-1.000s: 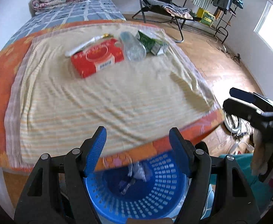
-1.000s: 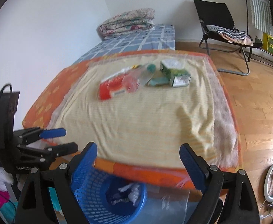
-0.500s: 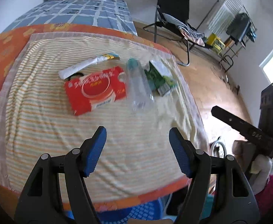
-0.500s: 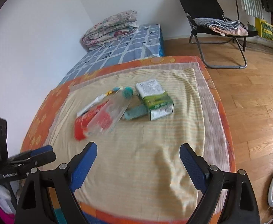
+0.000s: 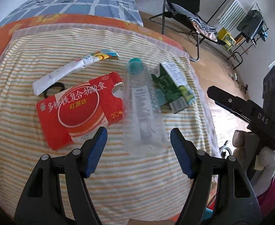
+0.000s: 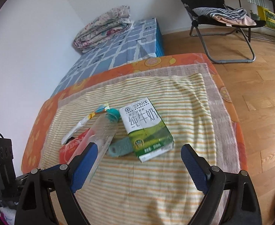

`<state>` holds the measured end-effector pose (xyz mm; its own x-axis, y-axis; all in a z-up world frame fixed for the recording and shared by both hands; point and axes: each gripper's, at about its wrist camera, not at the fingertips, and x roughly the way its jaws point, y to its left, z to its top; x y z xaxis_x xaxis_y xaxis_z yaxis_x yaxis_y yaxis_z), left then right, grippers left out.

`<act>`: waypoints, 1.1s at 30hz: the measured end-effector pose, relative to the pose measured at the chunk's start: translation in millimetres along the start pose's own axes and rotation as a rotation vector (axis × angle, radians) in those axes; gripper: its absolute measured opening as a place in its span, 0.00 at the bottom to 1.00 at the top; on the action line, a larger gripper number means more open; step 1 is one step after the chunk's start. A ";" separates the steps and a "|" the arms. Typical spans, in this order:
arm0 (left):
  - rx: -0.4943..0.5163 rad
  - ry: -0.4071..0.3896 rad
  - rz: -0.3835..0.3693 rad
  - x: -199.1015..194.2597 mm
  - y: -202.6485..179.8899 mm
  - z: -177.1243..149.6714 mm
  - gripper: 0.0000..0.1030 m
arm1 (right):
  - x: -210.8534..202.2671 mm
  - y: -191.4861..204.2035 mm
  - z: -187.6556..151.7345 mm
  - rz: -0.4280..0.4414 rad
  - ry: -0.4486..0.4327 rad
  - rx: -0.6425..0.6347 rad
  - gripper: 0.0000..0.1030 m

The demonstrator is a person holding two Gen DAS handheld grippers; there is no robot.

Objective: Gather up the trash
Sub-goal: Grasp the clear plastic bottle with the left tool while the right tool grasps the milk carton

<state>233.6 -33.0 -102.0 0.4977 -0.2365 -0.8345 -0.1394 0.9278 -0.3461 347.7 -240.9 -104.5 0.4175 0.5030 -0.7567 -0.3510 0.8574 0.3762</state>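
Trash lies on a striped cloth (image 5: pixel 118 178) on the bed. A clear plastic bottle (image 5: pixel 141 105) with a teal cap lies flat; it also shows in the right wrist view (image 6: pixel 101 133). A red box (image 5: pixel 77 110) is to its left, a white wrapper (image 5: pixel 71 69) behind, a green-and-white milk carton (image 5: pixel 172 86) to its right. My left gripper (image 5: pixel 138 151) is open, just short of the bottle's base. My right gripper (image 6: pixel 138 168) is open, just short of the milk carton (image 6: pixel 146 129) and a small teal object (image 6: pixel 119 147).
A folded quilt (image 6: pixel 103 26) lies on the blue checked mattress (image 6: pixel 118 46) behind. A black folding chair (image 6: pixel 218 16) stands on the wooden floor (image 6: pixel 265 97) to the right. The other gripper shows at the right edge of the left wrist view (image 5: pixel 250 112).
Both grippers have moved forward from above the blue basket at the bed's edge, over the cloth, and now stand close to the trash. Both stayed open. The basket has left view.
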 end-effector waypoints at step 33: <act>0.035 -0.056 0.018 18.7 5.8 2.3 0.53 | 65.0 -0.2 0.6 -0.087 0.052 -0.054 0.66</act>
<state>244.1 -31.3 -118.6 0.5426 -0.2036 -0.8149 -0.1193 0.9417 -0.3147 375.4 -208.4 -153.4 0.4051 0.4199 -0.8122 -0.3611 0.8896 0.2798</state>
